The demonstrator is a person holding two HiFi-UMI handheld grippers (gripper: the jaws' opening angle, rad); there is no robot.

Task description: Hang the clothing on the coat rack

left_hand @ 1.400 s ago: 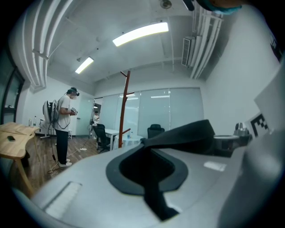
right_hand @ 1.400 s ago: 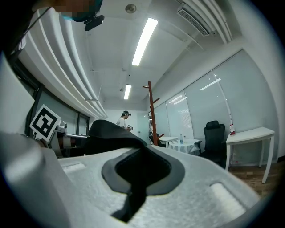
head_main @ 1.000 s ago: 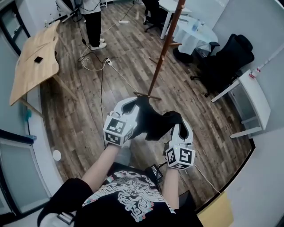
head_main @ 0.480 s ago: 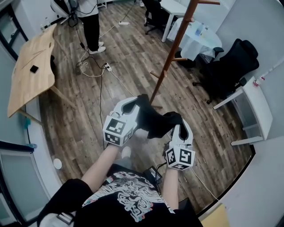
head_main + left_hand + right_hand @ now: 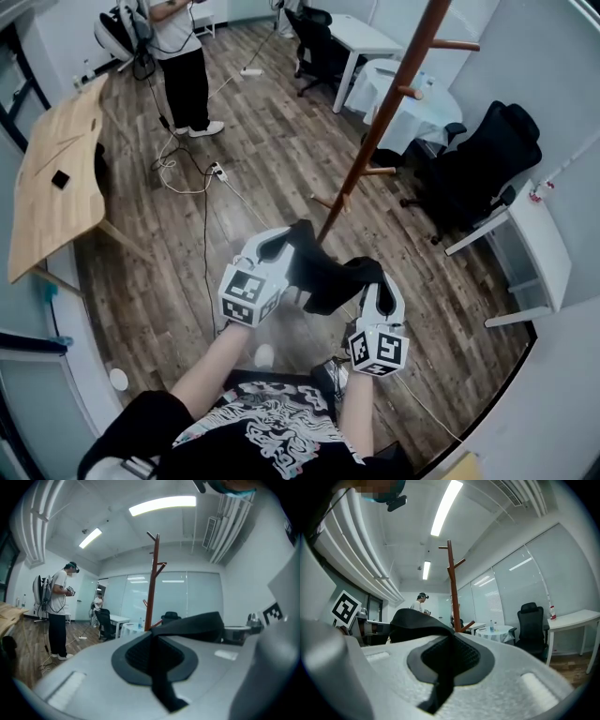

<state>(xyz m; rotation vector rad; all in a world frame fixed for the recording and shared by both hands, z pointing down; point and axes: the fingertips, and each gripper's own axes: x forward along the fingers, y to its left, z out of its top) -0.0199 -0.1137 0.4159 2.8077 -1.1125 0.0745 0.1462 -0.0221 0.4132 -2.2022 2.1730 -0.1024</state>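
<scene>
Head view looks down on a wood-plank floor. Along the floor's left edge stands a pale wooden table with a small dark object on it. Toward the far-left corner a person in a white top and black trousers stands on the planks, with loose cables trailing on the floor just beside their feet.

Nearer the middle, the left gripper is held up off the floor. In the left gripper view its jaws are pressed together with a strip of black fabric pinched between the dark pads. That fabric is the black clothing, which hangs bunched between the two grippers, clear of the floor and in front of the foot of the rack's pole. The right gripper holds the garment's other end; the right gripper view shows its jaws likewise clamped on a fold of the cloth, the rest mounded up to the left of them.

Just beyond the grippers the coat rack rises as a reddish-brown wooden pole with short pegs angled off it. Whether the cloth touches it cannot be told. Behind the rack stands a round table under a white cloth, and to its right a black office chair. A white desk runs along the floor's right edge, against the wall.
</scene>
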